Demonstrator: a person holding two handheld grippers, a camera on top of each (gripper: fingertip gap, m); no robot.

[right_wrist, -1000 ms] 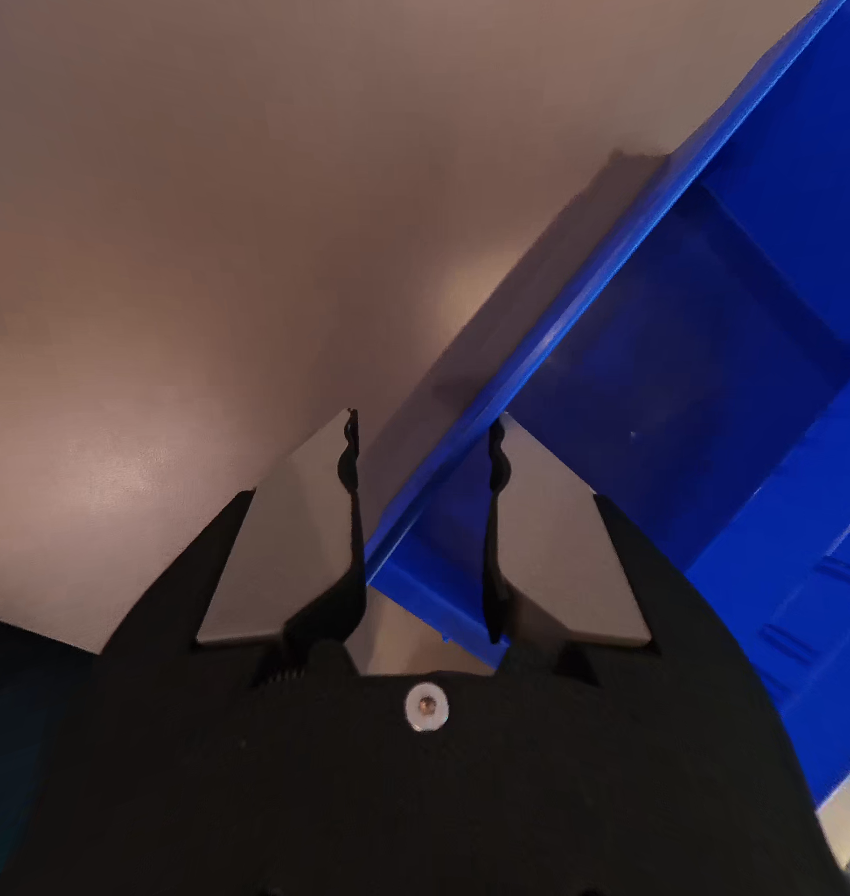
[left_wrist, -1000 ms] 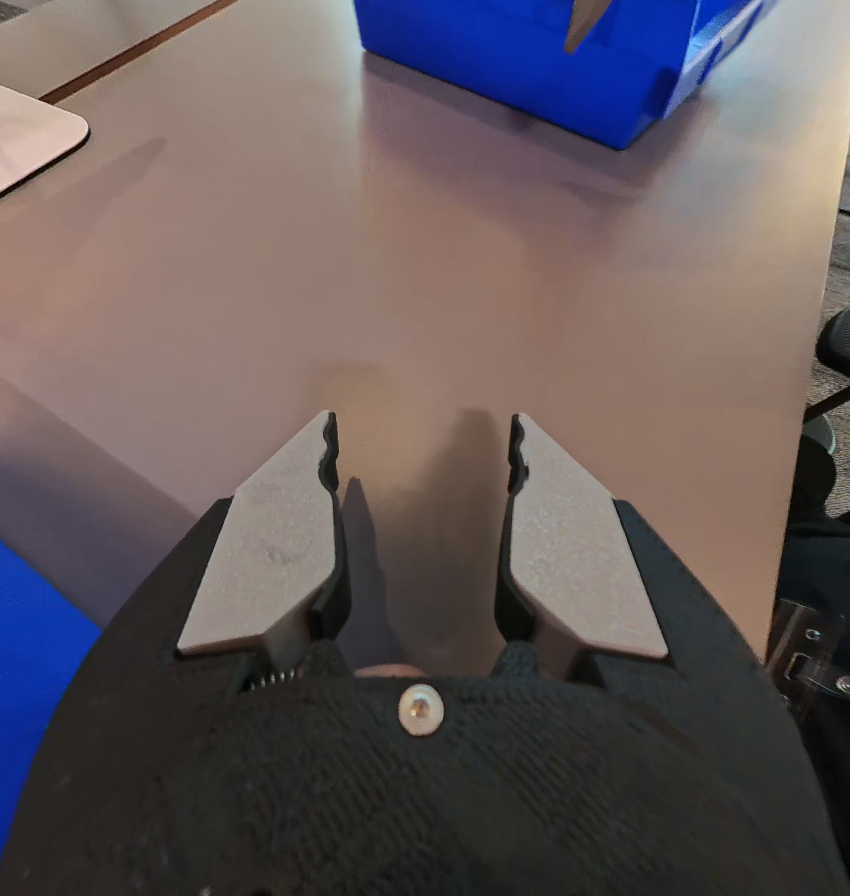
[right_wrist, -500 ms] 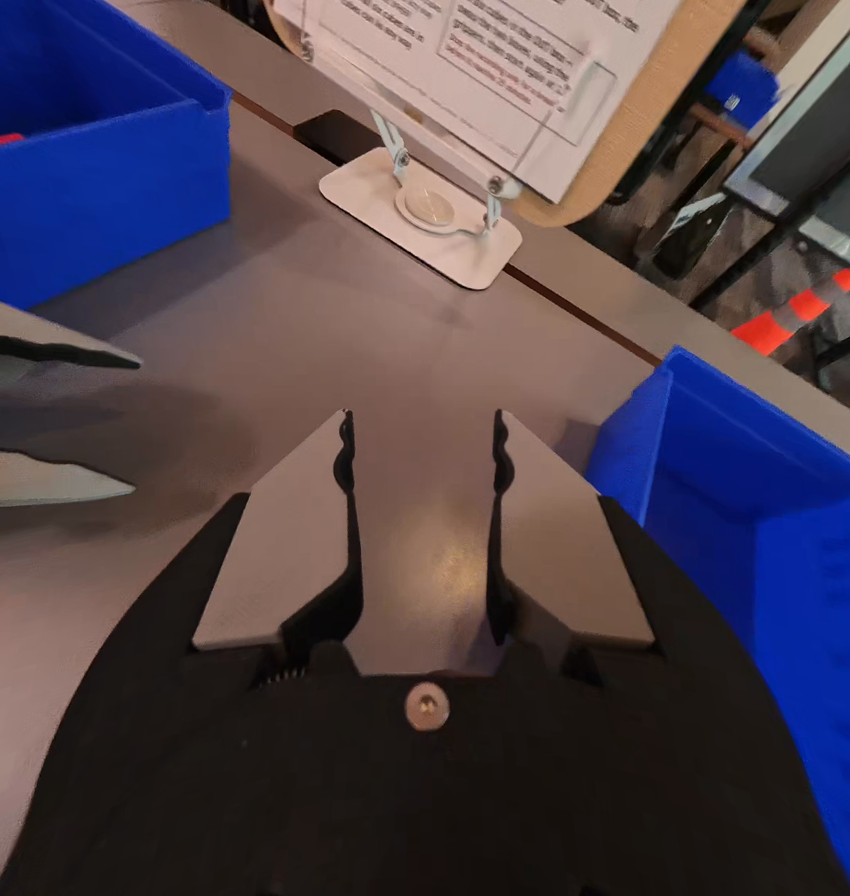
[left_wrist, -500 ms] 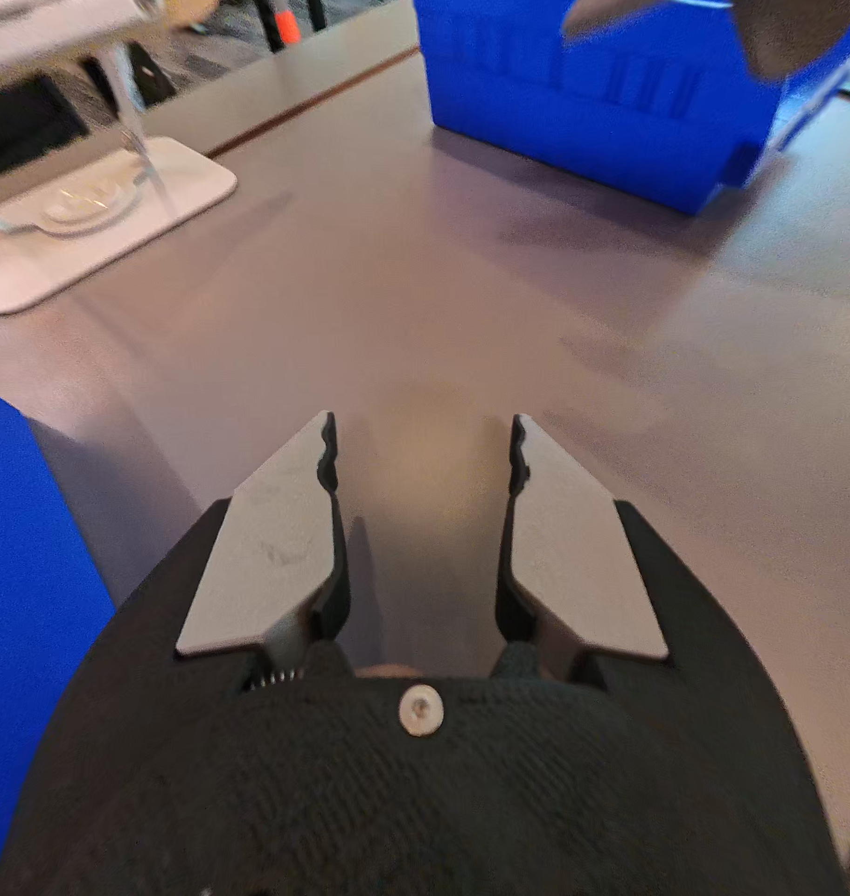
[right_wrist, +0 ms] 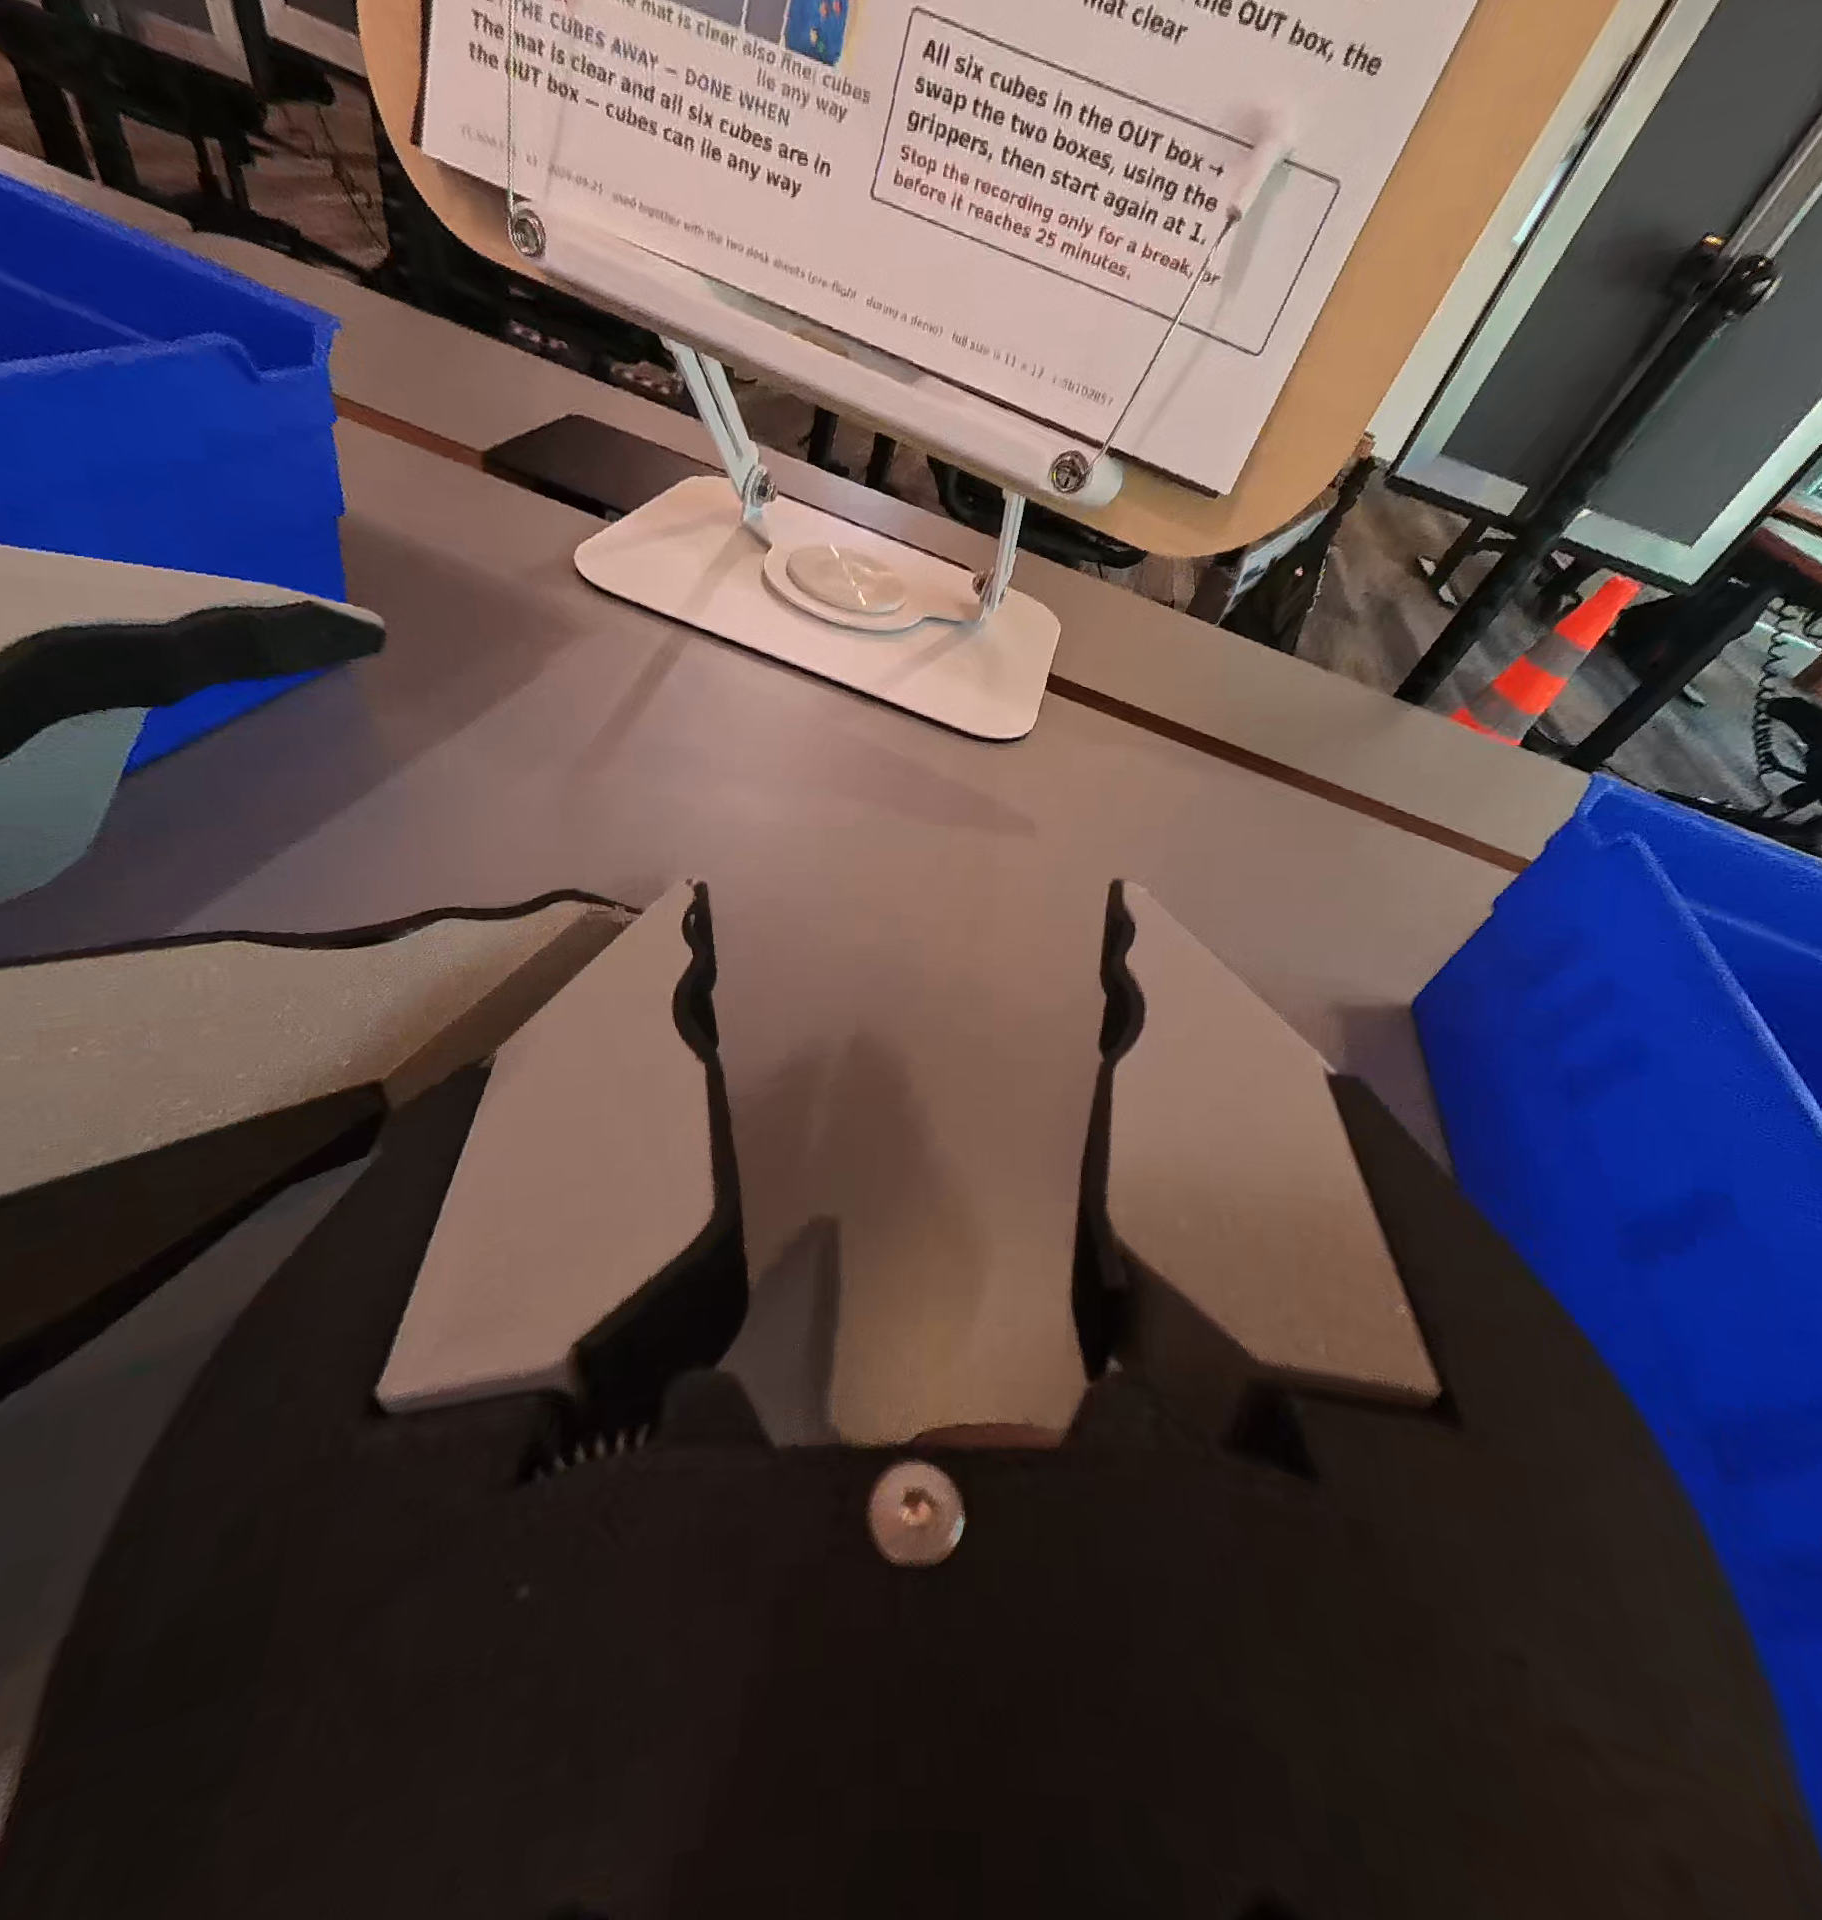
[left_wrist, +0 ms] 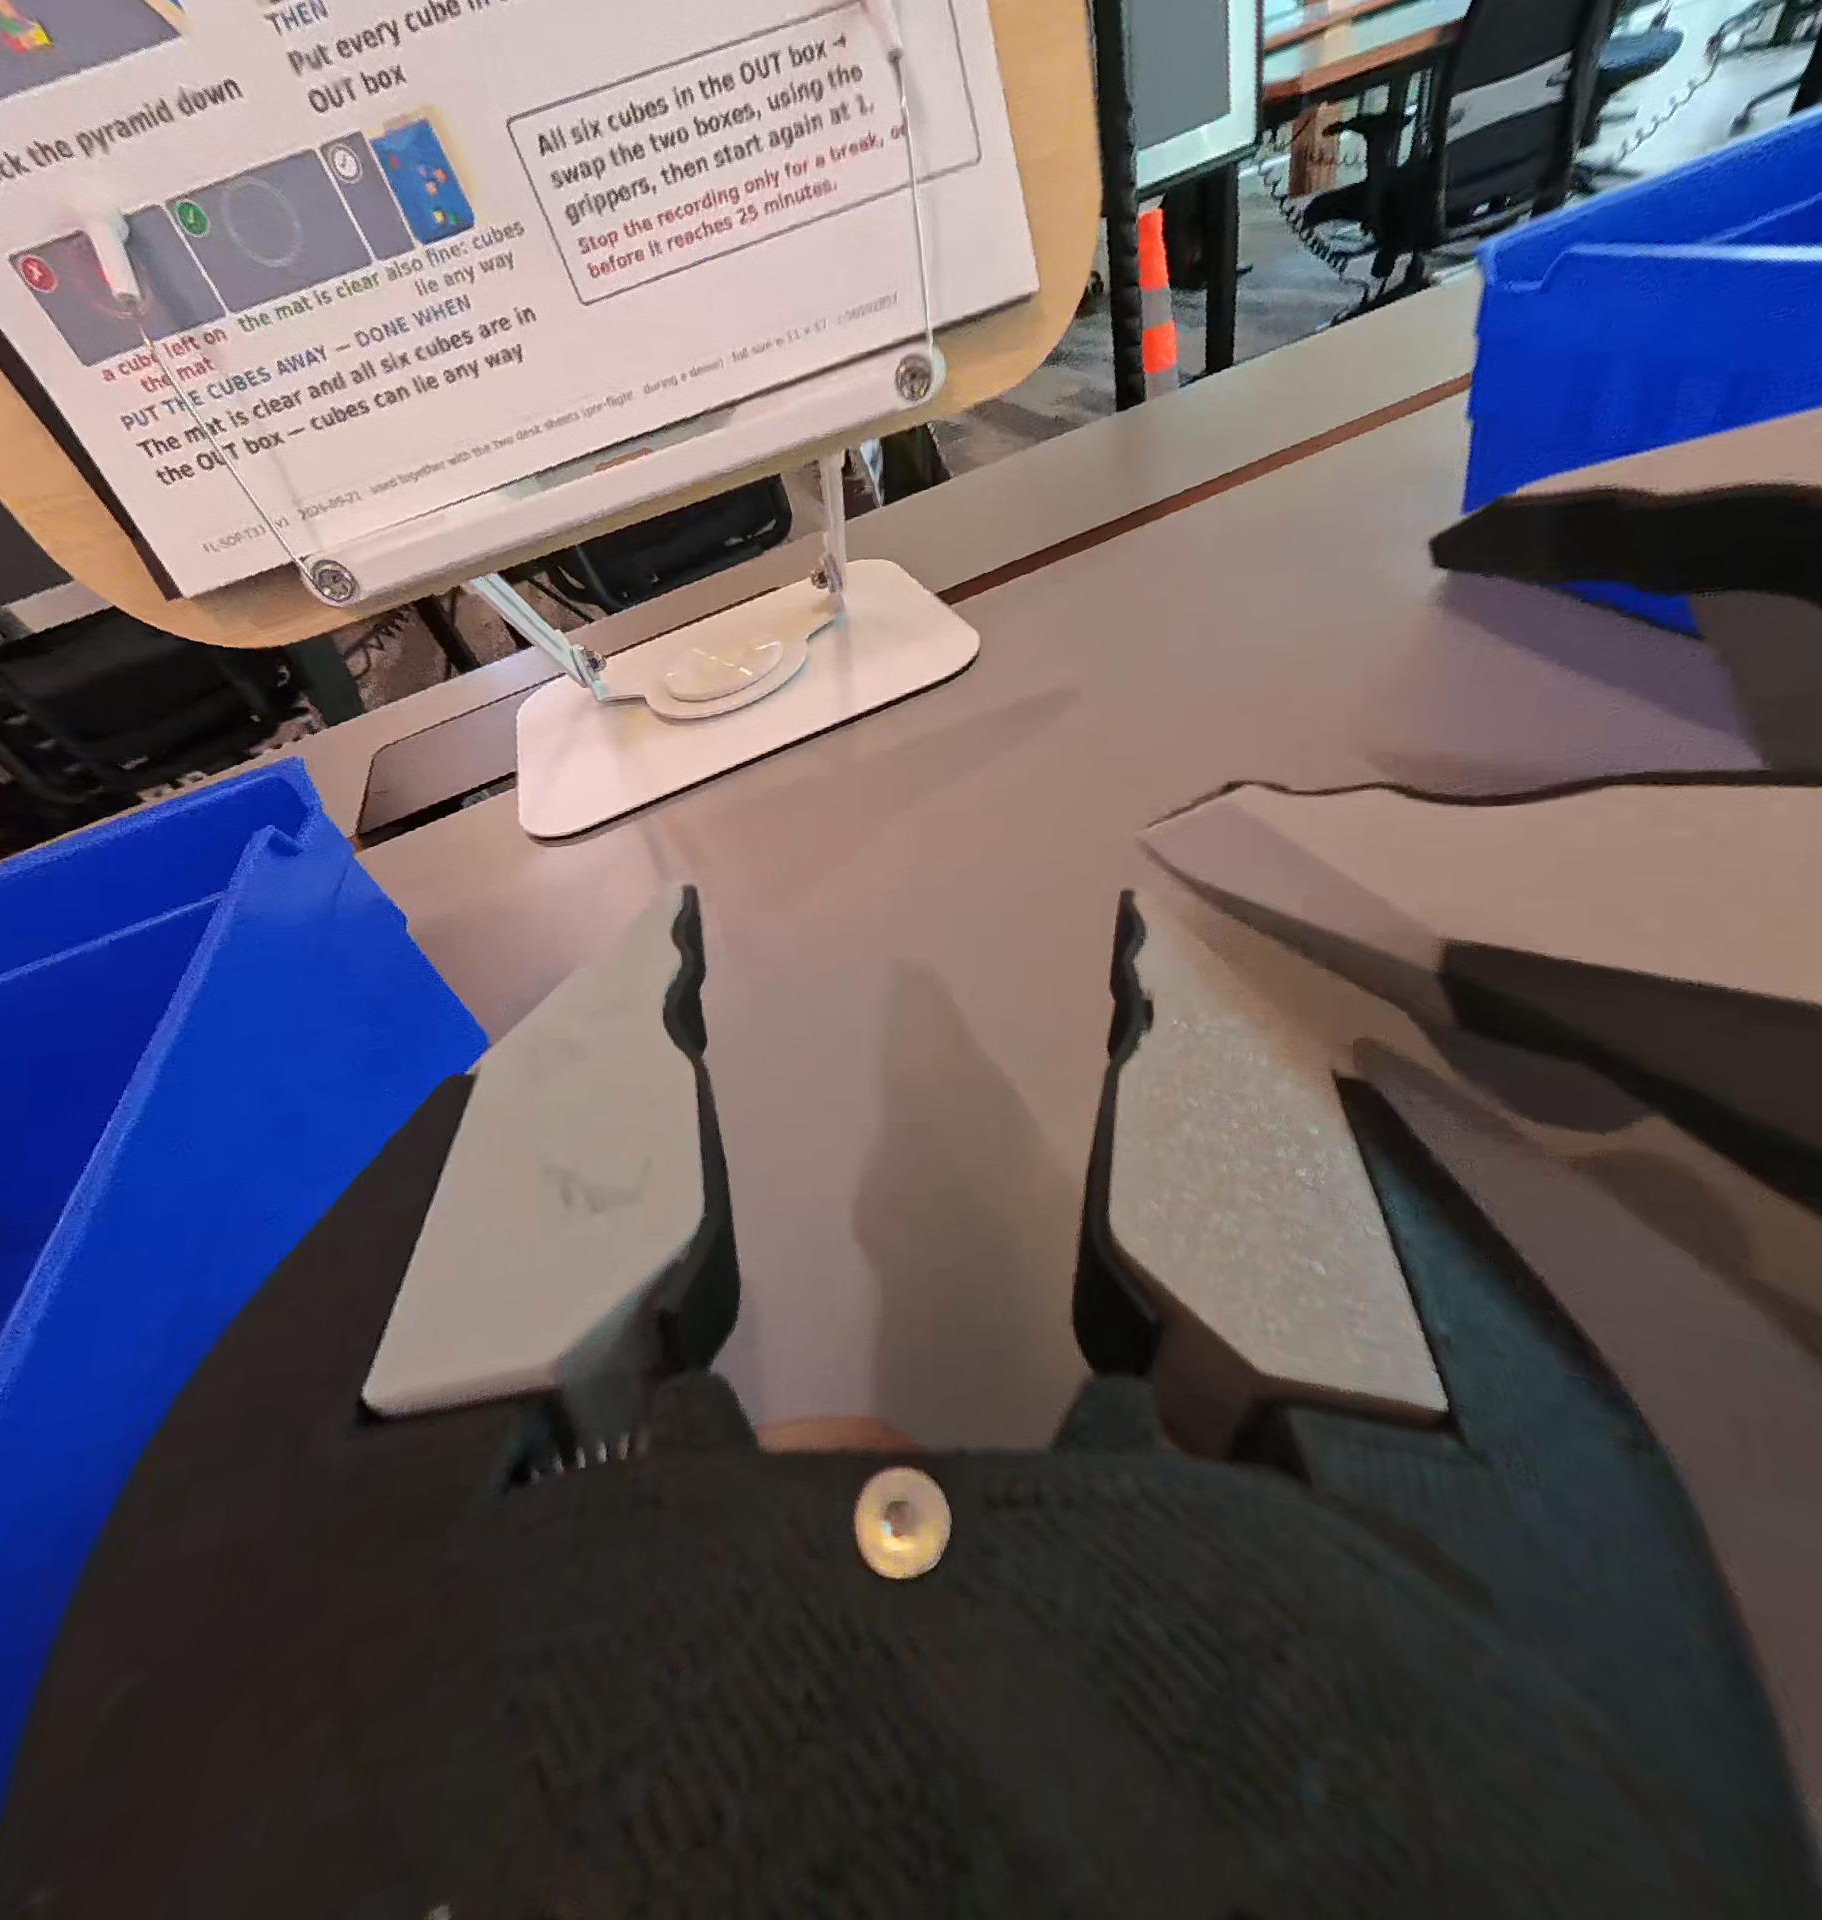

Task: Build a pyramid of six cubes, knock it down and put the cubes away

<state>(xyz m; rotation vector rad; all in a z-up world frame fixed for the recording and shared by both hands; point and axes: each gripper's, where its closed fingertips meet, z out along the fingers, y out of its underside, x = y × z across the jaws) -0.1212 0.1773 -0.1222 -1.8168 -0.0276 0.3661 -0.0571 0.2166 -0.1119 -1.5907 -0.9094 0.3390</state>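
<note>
The left gripper (left_wrist: 905, 914), black-bodied with grey wedge fingers, hangs low over the bare grey-brown tabletop (left_wrist: 1250, 665) with its jaws spread wide and nothing between them. The right gripper (right_wrist: 902, 904) is the same — wide and empty, just beside the left one, the two pointing side by side at the white-footed stand (right_wrist: 834, 613) that props up a printed instruction sheet (right_wrist: 886, 135).

No cube shows clearly in either view. The only hint is a sliver of red at the lower left edge of the left wrist view, inside the blue plastic bin on the left (left_wrist: 138, 1091); whether it is a cube cannot be told. That bin lies close on the left gripper's outer side, its near wall running roughly along the fingers' line. The second blue plastic bin (right_wrist: 1665, 1091) sits just right of the right gripper, and what shows of its inside looks bare.

So, as a judgement, the left gripper is nearer whatever the left bin holds, and the coming move likely calls for swinging it leftward and down over that wall — not forward.
</note>
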